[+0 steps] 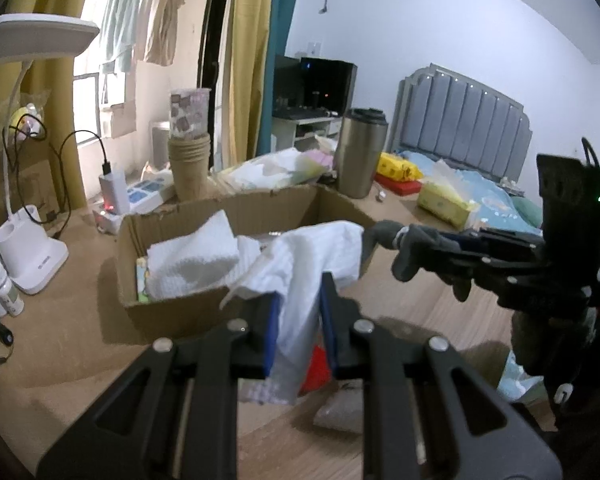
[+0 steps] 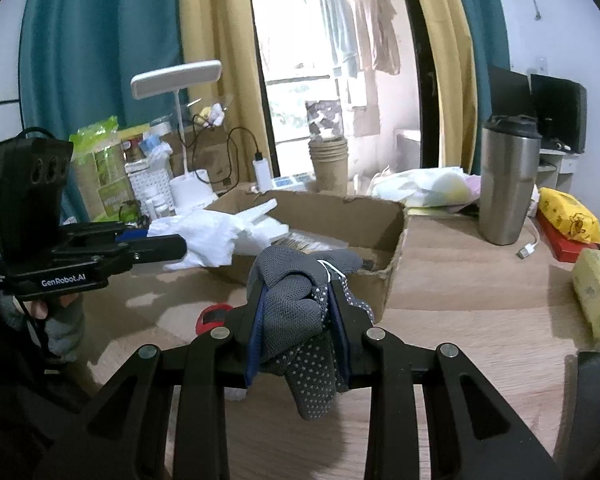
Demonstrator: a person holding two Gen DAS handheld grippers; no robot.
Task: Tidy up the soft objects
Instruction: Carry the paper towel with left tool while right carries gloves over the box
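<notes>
My left gripper (image 1: 298, 300) is shut on a white cloth (image 1: 308, 256), held just in front of an open cardboard box (image 1: 172, 312); it also shows in the right wrist view (image 2: 216, 236). A folded white towel (image 1: 192, 256) lies inside the box. My right gripper (image 2: 298, 300) is shut on a pair of grey dotted socks (image 2: 296, 312), held above the wooden table near the box's near right corner (image 2: 388, 280). The right gripper with the socks (image 1: 416, 244) shows at the right of the left wrist view.
A steel tumbler (image 1: 360, 152), a stack of paper cups (image 1: 190, 168), a white desk lamp (image 1: 32, 256), a power bank (image 1: 114, 188) and yellow tissue packs (image 1: 444, 200) stand around the box. A red object (image 2: 212, 316) lies on the table below the grippers. A bed (image 1: 480, 184) is behind.
</notes>
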